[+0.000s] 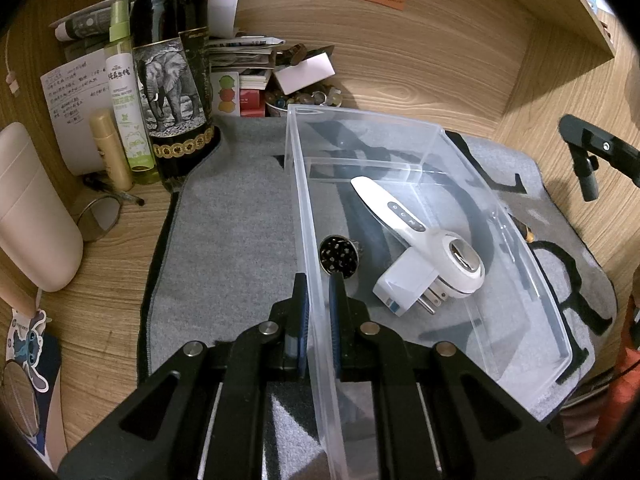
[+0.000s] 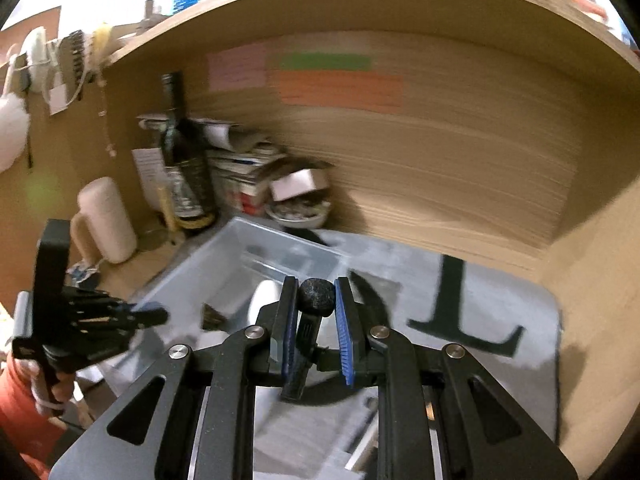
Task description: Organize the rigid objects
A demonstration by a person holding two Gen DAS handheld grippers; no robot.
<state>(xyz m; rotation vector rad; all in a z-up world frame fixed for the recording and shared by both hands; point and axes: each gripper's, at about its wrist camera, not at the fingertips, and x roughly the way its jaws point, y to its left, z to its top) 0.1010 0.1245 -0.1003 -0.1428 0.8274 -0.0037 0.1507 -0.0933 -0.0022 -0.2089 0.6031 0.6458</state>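
Note:
A clear plastic bin (image 1: 500, 216) stands on a grey mat (image 1: 232, 240). My left gripper (image 1: 318, 284) is shut on the bin's left wall, one finger on each side. Inside lie a white handheld device (image 1: 416, 228), a white plug adapter (image 1: 404, 284) and a round black perforated piece (image 1: 339, 258). My right gripper (image 2: 316, 286) hangs above the mat to the right of the bin (image 2: 224, 256), shut on a small black microphone-like object with a round dark head (image 2: 317, 298). The view is blurred by motion. The left gripper (image 2: 148, 314) shows at the bin's edge there.
A dark wine bottle (image 1: 172, 64), a green spray bottle (image 1: 128, 96), a cream tube (image 1: 110, 148) and a beige flask (image 1: 32, 208) crowd the back left. Papers and a bowl of beads (image 1: 304, 98) sit behind the bin. Wooden walls close the back and right.

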